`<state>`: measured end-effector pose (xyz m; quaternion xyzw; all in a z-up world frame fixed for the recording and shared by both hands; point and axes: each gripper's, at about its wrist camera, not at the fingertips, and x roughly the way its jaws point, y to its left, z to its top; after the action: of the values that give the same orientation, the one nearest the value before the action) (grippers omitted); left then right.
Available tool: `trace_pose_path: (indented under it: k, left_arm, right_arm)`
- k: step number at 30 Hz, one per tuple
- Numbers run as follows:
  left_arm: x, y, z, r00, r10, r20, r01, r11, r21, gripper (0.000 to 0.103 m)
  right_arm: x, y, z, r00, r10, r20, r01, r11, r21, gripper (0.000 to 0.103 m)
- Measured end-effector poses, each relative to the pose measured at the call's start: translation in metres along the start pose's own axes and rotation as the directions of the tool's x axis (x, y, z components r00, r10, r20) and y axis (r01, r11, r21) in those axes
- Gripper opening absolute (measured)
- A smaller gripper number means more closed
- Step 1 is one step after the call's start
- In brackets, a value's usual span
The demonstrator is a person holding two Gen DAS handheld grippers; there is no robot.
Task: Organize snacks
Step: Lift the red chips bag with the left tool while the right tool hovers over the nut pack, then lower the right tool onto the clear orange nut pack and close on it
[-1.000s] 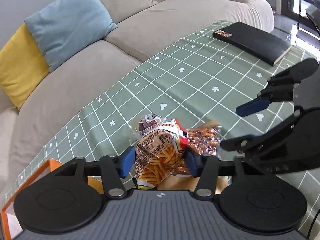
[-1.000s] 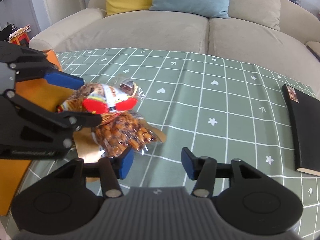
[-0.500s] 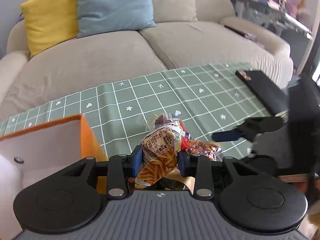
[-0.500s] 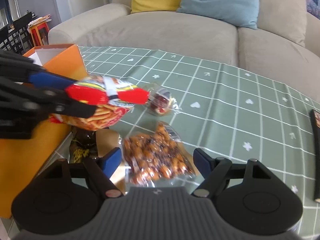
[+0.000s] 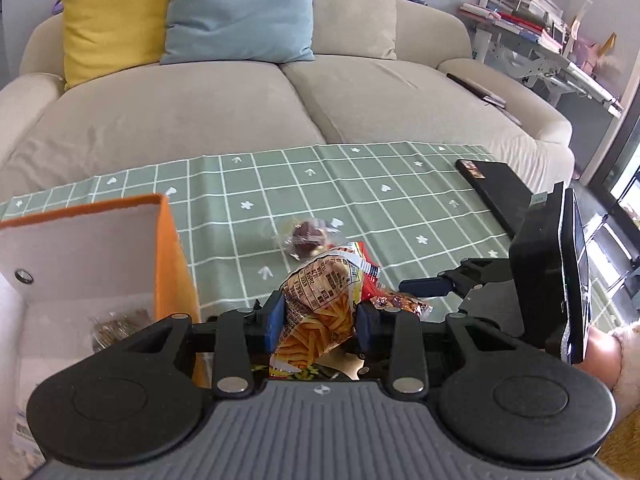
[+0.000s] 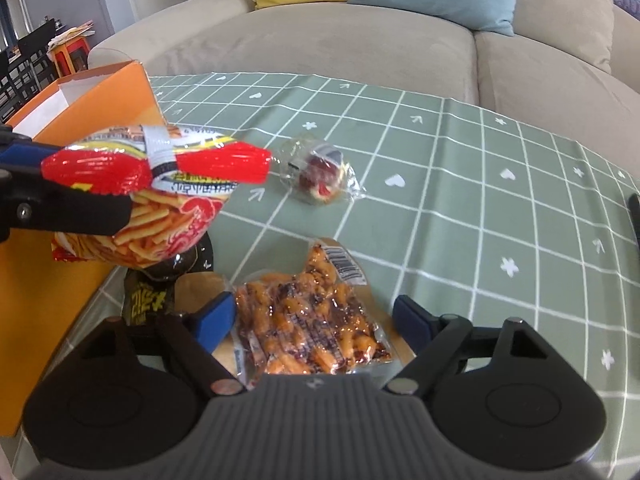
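Observation:
My left gripper (image 5: pixel 320 316) is shut on a red and yellow bag of fries snacks (image 5: pixel 320 304), held in the air beside the orange box (image 5: pixel 170 248). The right wrist view shows that bag (image 6: pixel 160 184) hanging over a dark packet with yellow lettering (image 6: pixel 148 296). The jaws of my right gripper (image 6: pixel 314 314) are opening. A clear packet of orange-brown snacks (image 6: pixel 312 320) lies flat on the table between them, and the pads do not press it. A small wrapped sweet (image 6: pixel 320 176) lies farther back on the green checked cloth (image 6: pixel 460 200).
The orange box (image 6: pixel 100 96) stands open at the left, with a clear packet (image 5: pixel 120 320) on its floor. A black book (image 5: pixel 496 188) lies at the right end of the table. A beige sofa (image 5: pixel 240 100) with yellow and blue cushions runs behind the table.
The left gripper has lifted the fries bag and rolled level, shifting towards the orange box. The right gripper has opened wider and moved over the orange-brown snack packet.

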<state>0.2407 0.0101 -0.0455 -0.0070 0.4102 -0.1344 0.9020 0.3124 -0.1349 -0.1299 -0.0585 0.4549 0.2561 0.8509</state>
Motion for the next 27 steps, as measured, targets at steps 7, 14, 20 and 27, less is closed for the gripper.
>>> trace_pose_path:
  k: [7, 14, 20, 27]
  left_arm:
    - [-0.014, -0.023, -0.016, 1.000, 0.017, 0.007, -0.017, 0.998, 0.058, 0.040]
    - [-0.027, -0.046, -0.038, 1.000, 0.016, -0.004, -0.015, 0.995, 0.098, 0.040]
    - [-0.032, -0.071, -0.062, 0.999, 0.037, -0.013, -0.034, 0.983, 0.179, 0.040]
    - [-0.035, -0.083, -0.102, 0.999, 0.033, -0.039, -0.022, 0.971, 0.238, 0.040]
  right_arm:
    - [-0.025, -0.004, -0.022, 0.999, -0.049, -0.022, 0.051, 0.995, 0.085, 0.065]
    - [-0.058, -0.006, -0.062, 0.994, -0.094, -0.047, 0.100, 0.985, 0.139, 0.065]
    - [-0.086, -0.002, -0.095, 0.991, -0.126, -0.055, 0.133, 0.980, 0.149, 0.065]
    - [-0.107, 0.009, -0.120, 0.981, -0.185, -0.053, 0.189, 0.979, 0.074, 0.067]
